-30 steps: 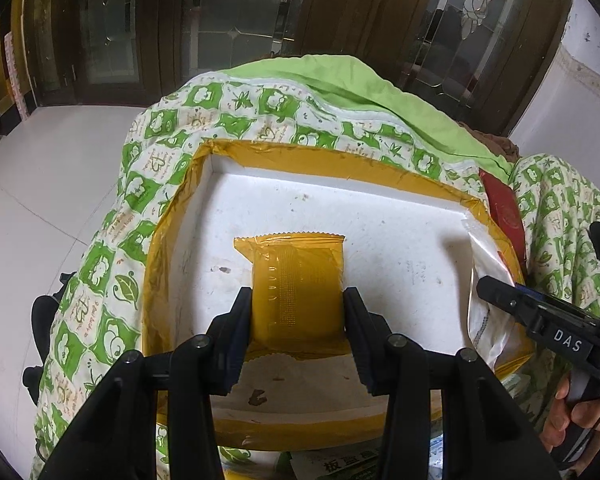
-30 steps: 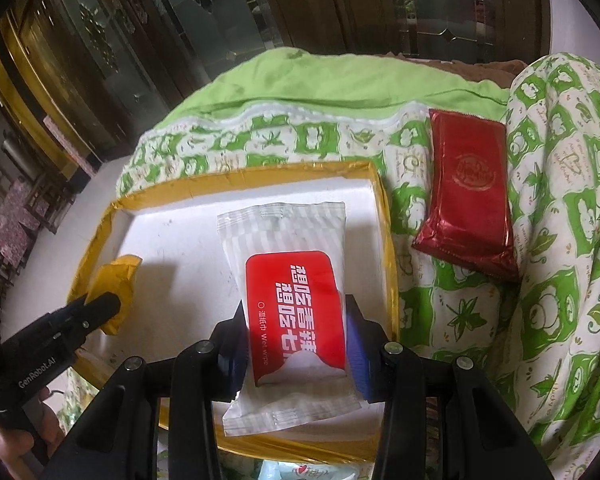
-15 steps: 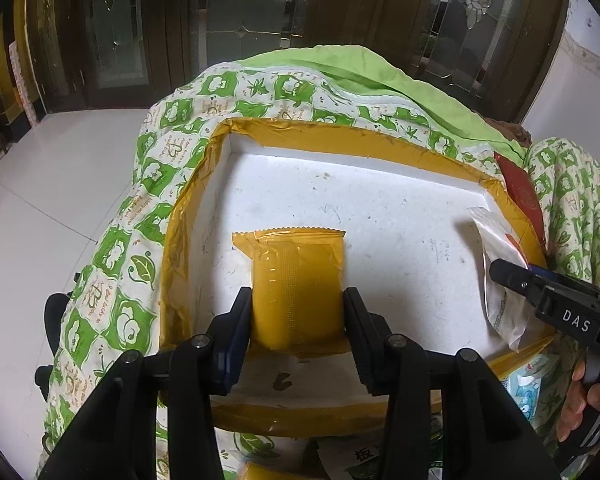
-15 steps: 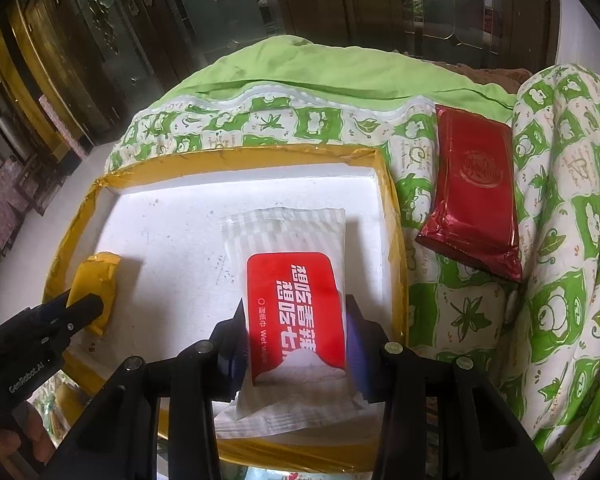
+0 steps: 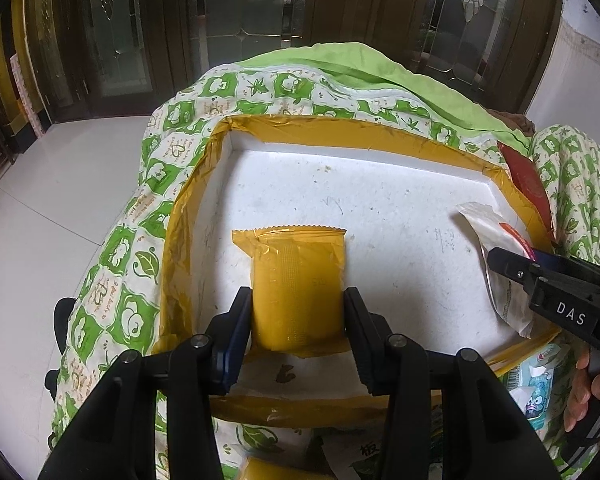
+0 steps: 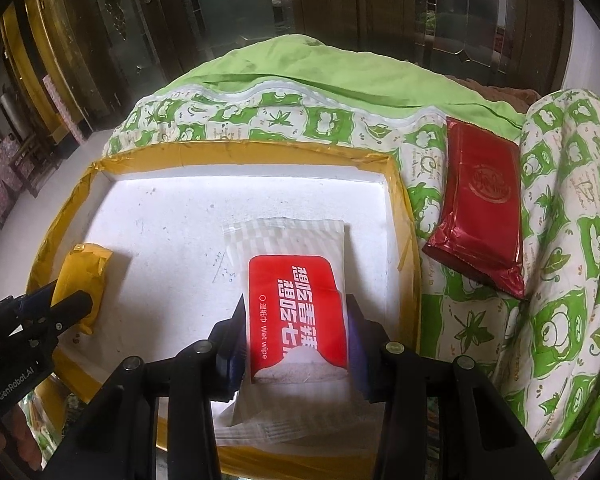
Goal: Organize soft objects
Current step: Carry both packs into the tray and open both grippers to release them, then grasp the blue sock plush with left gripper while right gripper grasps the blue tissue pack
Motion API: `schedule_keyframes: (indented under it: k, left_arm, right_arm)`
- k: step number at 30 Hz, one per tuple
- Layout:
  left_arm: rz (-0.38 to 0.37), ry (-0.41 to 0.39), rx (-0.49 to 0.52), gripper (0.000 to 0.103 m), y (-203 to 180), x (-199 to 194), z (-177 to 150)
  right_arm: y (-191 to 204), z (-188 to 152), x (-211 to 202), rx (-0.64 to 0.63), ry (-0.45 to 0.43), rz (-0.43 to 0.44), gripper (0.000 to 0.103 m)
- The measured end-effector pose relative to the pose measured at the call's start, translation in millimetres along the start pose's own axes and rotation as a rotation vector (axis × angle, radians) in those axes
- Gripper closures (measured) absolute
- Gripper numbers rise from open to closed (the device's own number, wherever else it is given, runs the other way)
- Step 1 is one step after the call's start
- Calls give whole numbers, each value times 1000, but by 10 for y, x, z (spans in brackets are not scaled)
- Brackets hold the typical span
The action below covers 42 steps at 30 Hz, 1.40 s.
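Soft daylight, sharp, fisheye-warped edges

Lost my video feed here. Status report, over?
Left gripper shut on yellow pack, right gripper shut on wet wipe pack. Both over white tray. Red pack outside on quilt. Nothing blocking.

white packet (image 6: 296, 292): "Wet wipe" | right tongs (image 5: 496, 258): "DAS" | left tongs (image 6: 66, 300): "GenRobot.AI"
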<state>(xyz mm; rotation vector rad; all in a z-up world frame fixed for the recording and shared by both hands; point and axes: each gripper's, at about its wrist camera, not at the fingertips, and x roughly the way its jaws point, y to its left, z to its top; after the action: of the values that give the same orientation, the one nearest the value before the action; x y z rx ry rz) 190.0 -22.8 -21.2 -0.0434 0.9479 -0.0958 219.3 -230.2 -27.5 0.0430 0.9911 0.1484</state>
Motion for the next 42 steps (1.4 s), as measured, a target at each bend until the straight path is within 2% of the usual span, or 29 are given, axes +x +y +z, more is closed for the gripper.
schedule_keyframes:
  k: [7, 11, 16, 18, 23, 28, 32, 35, 42]
  left_arm:
    - [-5, 2, -4, 56, 4, -7, -9]
    - [-7, -8, -10, 38, 0, -40, -22]
    - [-32, -23, -27, 27, -3, -86, -26]
    - [-38, -38, -35, 19, -2, -125, -29]
    - [-75, -68, -62, 14, 19, -233, -58]
    - [-71, -101, -73, 11, 30, -368, -116]
    - [-76, -136, -79, 8, 38, -524, -185]
    - [-65, -174, -68, 5, 45, -665, -282]
    - [-39, -204, -54, 3, 106, -870, -574]
  right_arm:
    - [8, -4, 1, -3, -13, 1, 55]
    - [21, -9, 2, -11, -19, 1, 53]
    - [56, -16, -29, -23, -44, 2, 41]
    - [51, -14, -54, -17, -58, 4, 38]
    - [-8, -2, -174, 28, -113, 28, 30]
    - [-27, -7, -307, 54, -175, 46, 9]
    - [-27, -31, -404, 72, -211, 68, 6]
    - [-21, -63, -479, 77, -236, 79, 1]
    - [1, -166, -629, 74, -256, 92, 1]
